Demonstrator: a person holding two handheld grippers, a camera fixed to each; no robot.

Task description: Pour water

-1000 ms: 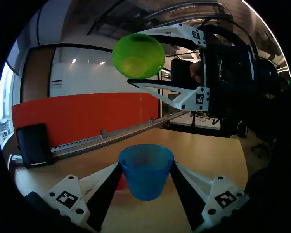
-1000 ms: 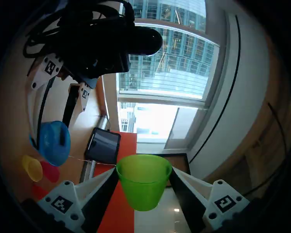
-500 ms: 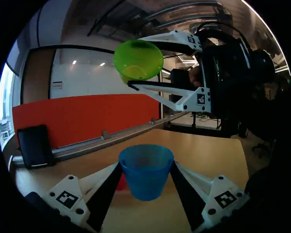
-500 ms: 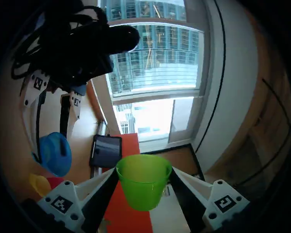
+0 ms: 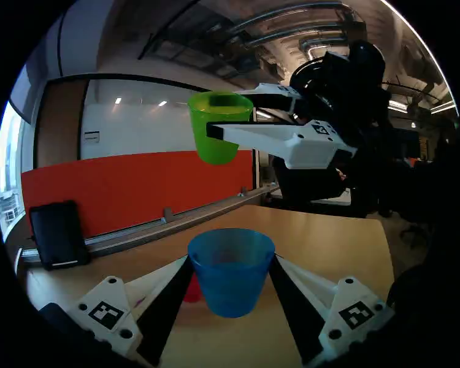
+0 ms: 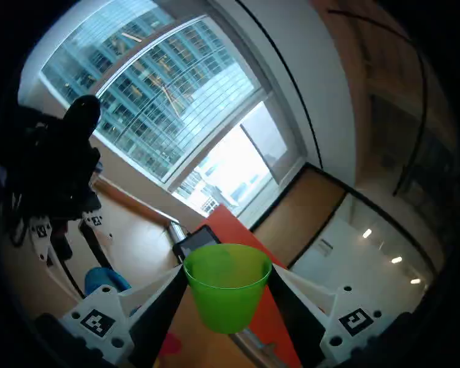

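Left gripper view: your left gripper [image 5: 230, 260] was clenched on the blue cup [image 5: 231, 282], one finger pressed to each side of its wall. The cup stood upright between them, rim up and long axis vertical, above the near part of the wooden table [image 5: 328, 236]; you could not tell from here whether its base touched the tabletop.

Farther off and higher, your right gripper [image 5: 225, 114] gripped the green cup [image 5: 216, 147] with both fingers against its sides. That cup was also upright, mouth facing up, held in the air well above the blue cup and slightly to its left. Whether either cup held water could not be told.

A red object [image 5: 193, 287] lay just behind the blue cup, mostly hidden by the left finger. A black tablet [image 5: 57, 236] leaned at the far left edge of the table, against the orange wall panel [image 5: 138, 181].

Right gripper view: the green cup [image 6: 227, 297] sat clamped between the near fingers. The blue cup [image 6: 105, 279] appeared low at the left in the left gripper [image 6: 76, 245], with the tablet [image 6: 196, 240] and a large window [image 6: 156, 122] beyond.
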